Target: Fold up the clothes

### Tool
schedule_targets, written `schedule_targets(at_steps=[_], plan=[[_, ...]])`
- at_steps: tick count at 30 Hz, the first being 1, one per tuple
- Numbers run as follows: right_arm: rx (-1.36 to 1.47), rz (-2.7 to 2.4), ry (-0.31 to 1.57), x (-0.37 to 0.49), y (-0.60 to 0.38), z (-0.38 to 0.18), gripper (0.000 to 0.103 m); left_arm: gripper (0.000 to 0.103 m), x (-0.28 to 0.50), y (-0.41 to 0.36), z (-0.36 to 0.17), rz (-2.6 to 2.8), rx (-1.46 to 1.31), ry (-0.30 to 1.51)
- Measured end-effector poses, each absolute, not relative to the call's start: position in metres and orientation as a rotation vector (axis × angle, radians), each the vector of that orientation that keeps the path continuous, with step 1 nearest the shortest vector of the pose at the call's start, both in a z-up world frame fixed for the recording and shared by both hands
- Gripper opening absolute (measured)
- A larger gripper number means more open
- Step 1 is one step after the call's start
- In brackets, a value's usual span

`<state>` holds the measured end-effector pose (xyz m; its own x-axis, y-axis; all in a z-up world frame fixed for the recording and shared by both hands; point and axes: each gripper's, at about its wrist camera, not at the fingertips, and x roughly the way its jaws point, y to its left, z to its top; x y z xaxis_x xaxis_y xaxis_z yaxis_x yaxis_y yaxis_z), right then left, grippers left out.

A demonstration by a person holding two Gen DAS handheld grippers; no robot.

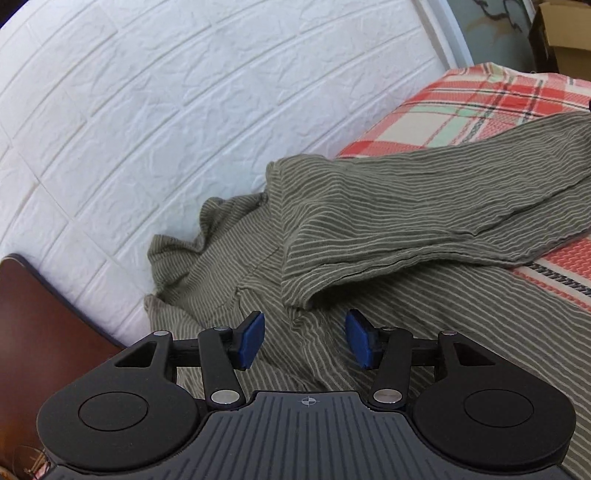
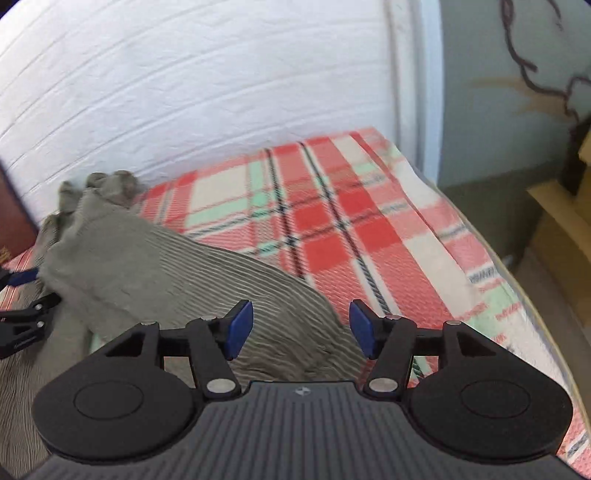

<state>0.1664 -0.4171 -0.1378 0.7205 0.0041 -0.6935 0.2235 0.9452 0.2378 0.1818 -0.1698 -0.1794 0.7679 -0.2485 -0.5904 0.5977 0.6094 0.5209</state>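
A bed (image 2: 436, 236) in a red, cream and green plaid cover stands against a white wall (image 2: 184, 92). A grey striped garment (image 1: 388, 206) lies spread on its left part, bunched at the far left.

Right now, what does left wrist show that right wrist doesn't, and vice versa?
Left wrist only: the cardboard box at top right, and the garment's folded-over sleeve in sharp detail.

Right wrist only: the bed's outer edge with floor beyond, and the left gripper's fingers at the frame's left edge.

Both: the grey-green striped garment lying on the red plaid bedspread, the white brick-pattern wall, and an open gripper, left and right, holding nothing.
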Motion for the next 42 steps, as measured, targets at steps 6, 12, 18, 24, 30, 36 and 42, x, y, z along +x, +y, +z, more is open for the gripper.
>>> schedule_targets(at_steps=[6,12,18,24,30,36,42], plan=[[0.362,-0.096,0.808,0.162,-0.422,-0.147,0.012,0.004,0.194,-0.167,-0.173,-0.507,0.686,0.595],[0.489,0.13,0.704,0.142,-0.391,-0.098,0.011,0.003,0.197,-0.14,-0.158,-0.477,0.567,0.646],[0.508,0.446,0.594,0.131,-0.328,-0.053,0.011,0.062,0.196,-0.116,-0.143,-0.513,0.536,0.696],[0.499,0.61,0.618,0.135,-0.283,-0.052,0.011,0.072,0.219,-0.096,-0.088,-0.499,0.519,0.696],[0.52,0.739,0.69,0.139,-0.247,-0.071,0.011,0.081,0.278,-0.122,-0.059,-0.587,0.33,0.91],[0.536,0.868,0.744,0.14,-0.219,-0.08,0.011,0.081,0.304,-0.178,-0.066,-0.603,0.391,0.923],[0.558,1.01,0.778,0.144,-0.196,-0.081,0.012,0.085,0.307,-0.211,-0.061,-0.636,0.434,0.944]])
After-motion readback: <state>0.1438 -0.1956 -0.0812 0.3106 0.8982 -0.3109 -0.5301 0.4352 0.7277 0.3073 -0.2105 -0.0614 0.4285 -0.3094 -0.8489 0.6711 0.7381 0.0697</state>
